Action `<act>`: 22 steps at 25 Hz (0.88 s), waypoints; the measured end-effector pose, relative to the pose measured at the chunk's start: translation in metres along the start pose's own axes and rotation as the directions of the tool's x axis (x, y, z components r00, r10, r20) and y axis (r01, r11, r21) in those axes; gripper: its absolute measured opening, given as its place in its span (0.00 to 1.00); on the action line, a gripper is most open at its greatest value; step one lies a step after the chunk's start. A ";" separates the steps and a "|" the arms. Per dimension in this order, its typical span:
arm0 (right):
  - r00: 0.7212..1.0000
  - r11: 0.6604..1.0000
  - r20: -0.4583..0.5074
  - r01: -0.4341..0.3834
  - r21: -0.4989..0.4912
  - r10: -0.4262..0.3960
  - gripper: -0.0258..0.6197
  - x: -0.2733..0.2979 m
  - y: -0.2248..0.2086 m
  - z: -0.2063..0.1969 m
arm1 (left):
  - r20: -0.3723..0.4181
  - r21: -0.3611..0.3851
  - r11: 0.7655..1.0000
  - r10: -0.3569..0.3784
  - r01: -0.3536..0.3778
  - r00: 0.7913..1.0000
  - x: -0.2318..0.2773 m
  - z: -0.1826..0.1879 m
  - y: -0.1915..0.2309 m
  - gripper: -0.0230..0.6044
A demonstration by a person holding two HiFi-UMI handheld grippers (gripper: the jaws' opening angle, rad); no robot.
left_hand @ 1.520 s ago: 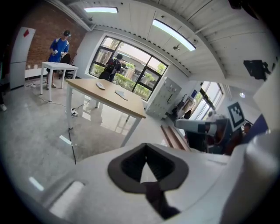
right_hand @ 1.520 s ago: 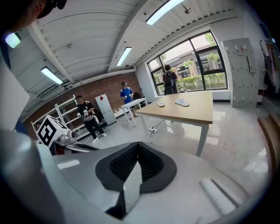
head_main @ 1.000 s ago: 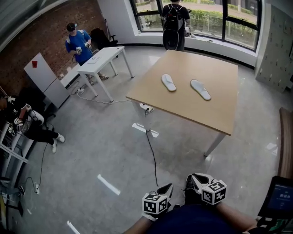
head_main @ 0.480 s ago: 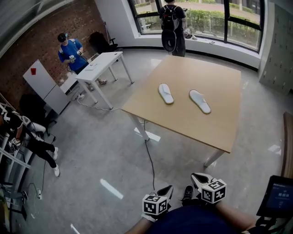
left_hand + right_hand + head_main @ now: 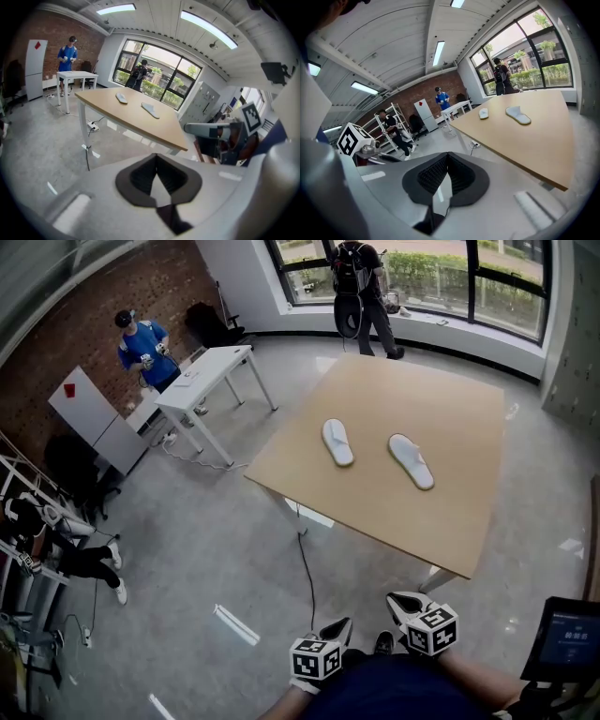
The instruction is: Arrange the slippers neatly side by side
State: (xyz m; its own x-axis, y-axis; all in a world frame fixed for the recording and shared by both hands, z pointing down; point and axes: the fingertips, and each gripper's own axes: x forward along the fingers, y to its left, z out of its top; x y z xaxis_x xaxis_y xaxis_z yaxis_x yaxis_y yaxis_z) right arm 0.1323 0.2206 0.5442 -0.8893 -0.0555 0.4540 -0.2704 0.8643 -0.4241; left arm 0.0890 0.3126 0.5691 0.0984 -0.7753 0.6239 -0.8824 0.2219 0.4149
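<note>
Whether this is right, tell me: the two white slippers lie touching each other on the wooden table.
Not quite: the slippers are not touching. The head view shows the left slipper and the right slipper lying apart on the wooden table, with bare wood between them. The rest of the statement stands.

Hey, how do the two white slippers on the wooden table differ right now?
The left slipper lies closer to the left edge of the wooden table; the right slipper sits nearer its middle. The right slipper slants more than the left slipper, so they are not parallel. The right slipper also lies slightly nearer the person than the left slipper. Both are white, lie flat and do not touch.
</note>
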 end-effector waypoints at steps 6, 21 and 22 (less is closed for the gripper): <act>1.000 0.999 0.012 0.023 0.032 -0.023 0.06 0.014 -0.041 0.023 | 0.008 0.010 1.000 -0.006 0.006 1.000 0.034 0.034 0.004 0.04; 0.991 0.991 0.055 0.118 0.068 -0.122 0.06 0.034 -0.084 0.072 | -0.039 0.065 0.995 -0.074 0.076 0.997 0.076 0.092 0.017 0.04; 0.991 0.990 0.053 0.122 0.071 -0.126 0.06 0.037 -0.084 0.075 | -0.040 0.063 0.995 -0.078 0.080 0.996 0.076 0.097 0.020 0.04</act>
State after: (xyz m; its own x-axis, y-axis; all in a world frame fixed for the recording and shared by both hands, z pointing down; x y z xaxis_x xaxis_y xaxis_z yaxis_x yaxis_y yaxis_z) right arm 0.0939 0.1084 0.5375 -0.8665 -0.1902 0.4616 -0.4025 0.8131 -0.4205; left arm 0.0337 0.2005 0.5609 0.1848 -0.7659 0.6158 -0.8989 0.1215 0.4209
